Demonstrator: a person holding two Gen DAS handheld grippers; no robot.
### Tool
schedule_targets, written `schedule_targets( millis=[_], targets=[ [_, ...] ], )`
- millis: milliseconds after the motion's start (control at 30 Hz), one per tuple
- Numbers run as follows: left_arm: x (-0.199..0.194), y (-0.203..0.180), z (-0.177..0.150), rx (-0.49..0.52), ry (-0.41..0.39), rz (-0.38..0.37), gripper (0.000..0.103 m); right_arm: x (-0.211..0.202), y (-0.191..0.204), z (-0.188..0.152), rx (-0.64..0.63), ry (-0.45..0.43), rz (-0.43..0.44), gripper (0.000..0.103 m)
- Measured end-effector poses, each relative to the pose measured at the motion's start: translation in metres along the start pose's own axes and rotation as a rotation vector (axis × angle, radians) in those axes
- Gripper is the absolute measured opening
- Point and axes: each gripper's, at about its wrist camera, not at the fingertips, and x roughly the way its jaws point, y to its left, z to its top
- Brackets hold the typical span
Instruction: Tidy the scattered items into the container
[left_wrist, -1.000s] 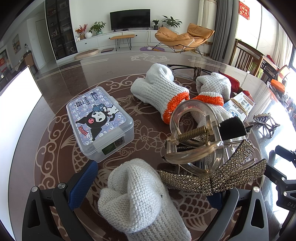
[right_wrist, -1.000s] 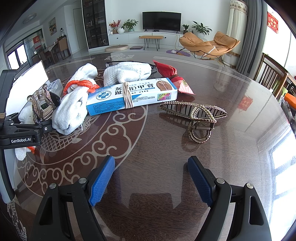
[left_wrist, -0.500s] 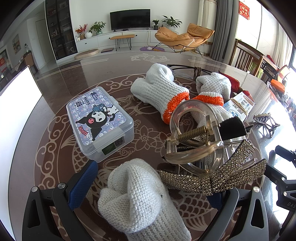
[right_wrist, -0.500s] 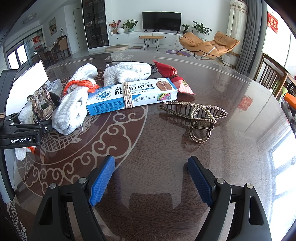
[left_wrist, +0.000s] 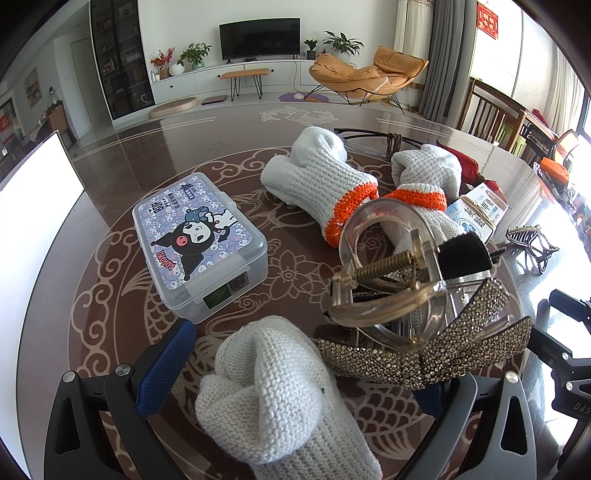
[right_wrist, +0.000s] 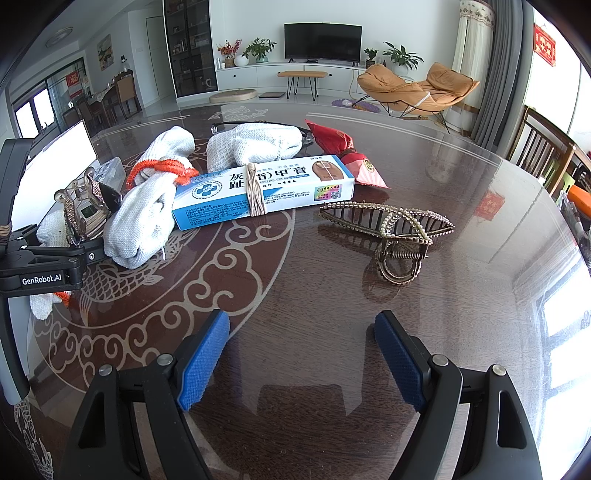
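Observation:
A lidded clear plastic box (left_wrist: 197, 242) with a cartoon sticker sits on the table, left of centre in the left wrist view. My left gripper (left_wrist: 295, 373) is wide open with a white knit glove (left_wrist: 280, 398) and a rhinestone hair clip (left_wrist: 424, 332) between its fingers; whether it grips them is unclear. More white gloves with orange cuffs (left_wrist: 317, 177) lie beyond. My right gripper (right_wrist: 301, 354) is open and empty over bare table. Ahead of it lie a pearl hair claw (right_wrist: 391, 229) and a blue-white ointment box (right_wrist: 262, 188).
A red snack packet (right_wrist: 343, 151) lies behind the ointment box. The left gripper's body (right_wrist: 44, 266) shows at the left edge of the right wrist view. The table is a dark glossy round top (right_wrist: 424, 155) with white patterns. Chairs stand at the right.

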Motion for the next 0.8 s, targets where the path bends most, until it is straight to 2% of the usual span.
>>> schedule_targets(
  millis=[800],
  targets=[
    [0.0006, 0.0004, 0.0011, 0.000, 0.000, 0.000, 0.103, -0.0003, -0.0002, 0.0002, 0.000, 0.000, 0.000, 0.082]
  ],
)
